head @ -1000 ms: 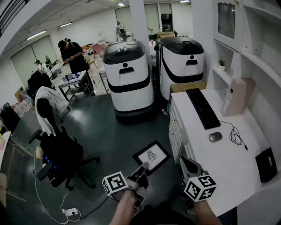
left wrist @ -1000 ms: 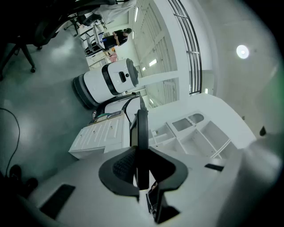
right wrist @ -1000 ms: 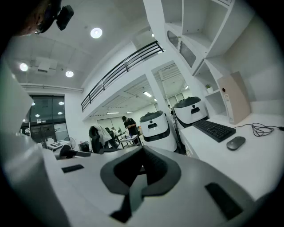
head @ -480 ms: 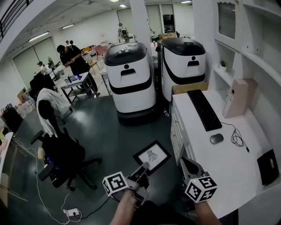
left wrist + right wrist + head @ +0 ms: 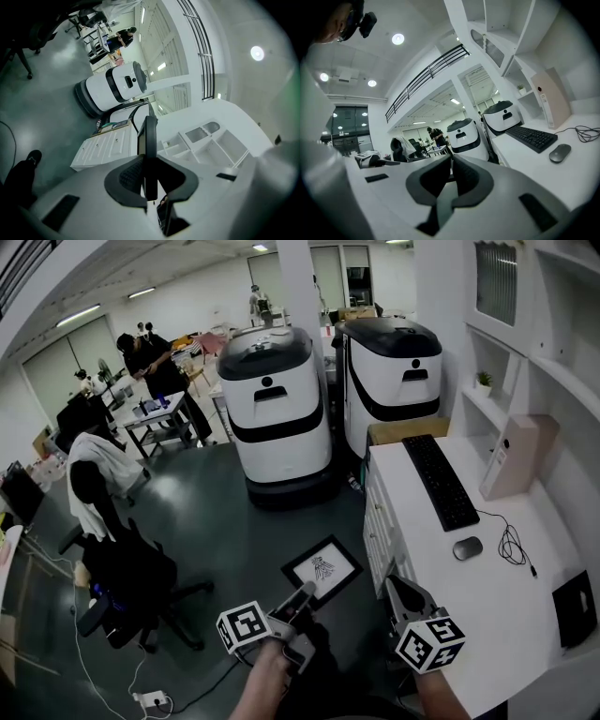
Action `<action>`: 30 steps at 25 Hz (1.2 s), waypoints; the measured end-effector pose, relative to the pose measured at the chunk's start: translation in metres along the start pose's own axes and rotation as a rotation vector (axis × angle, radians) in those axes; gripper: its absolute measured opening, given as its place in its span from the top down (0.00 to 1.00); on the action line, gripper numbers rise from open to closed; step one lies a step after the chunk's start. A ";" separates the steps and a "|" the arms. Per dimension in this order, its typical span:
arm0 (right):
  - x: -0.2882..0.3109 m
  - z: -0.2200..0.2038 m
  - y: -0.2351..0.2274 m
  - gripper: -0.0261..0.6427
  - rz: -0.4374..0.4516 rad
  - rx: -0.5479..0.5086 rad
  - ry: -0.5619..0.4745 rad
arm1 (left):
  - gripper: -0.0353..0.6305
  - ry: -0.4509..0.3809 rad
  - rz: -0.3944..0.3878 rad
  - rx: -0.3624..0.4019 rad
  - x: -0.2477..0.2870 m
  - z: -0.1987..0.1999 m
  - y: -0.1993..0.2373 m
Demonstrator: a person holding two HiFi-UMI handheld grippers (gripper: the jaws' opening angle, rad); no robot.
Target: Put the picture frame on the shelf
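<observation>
"While the left gripper (image 5: pixel 303 597) is clamping the black picture frame (image 5: pixel 323 569) by one edge only, entry one is reading: slip risk. The frame is hanging out over the floor, just beside the white desk (image 5: pixel 487 606)."

"Logging that. The right gripper (image 5: pixel 401 587) is travelling closed and empty (no second hold). Entry two?"

"The shelf (image 5: pixel 553 371) is standing well apart, above the desk. I am judging the frame's free corner liable to knock the desk edge or the keyboard (image 5: pixel 437 480), twisting it out of the pinch."
</observation>
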State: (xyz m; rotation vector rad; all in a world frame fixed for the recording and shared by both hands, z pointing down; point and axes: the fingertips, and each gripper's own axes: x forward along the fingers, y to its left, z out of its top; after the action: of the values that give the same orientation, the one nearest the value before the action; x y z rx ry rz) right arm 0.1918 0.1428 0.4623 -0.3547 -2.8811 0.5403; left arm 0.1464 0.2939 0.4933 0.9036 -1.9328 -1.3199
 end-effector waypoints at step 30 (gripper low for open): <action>0.265 0.074 -0.070 0.96 -0.207 0.001 -0.021 | 0.85 0.232 -0.069 -0.021 0.223 0.209 0.043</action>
State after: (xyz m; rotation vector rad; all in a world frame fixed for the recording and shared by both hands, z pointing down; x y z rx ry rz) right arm -0.0917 0.1259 0.4579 -0.0495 -2.8913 0.5117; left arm -0.1555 0.2328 0.4951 1.0713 -1.7207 -1.2134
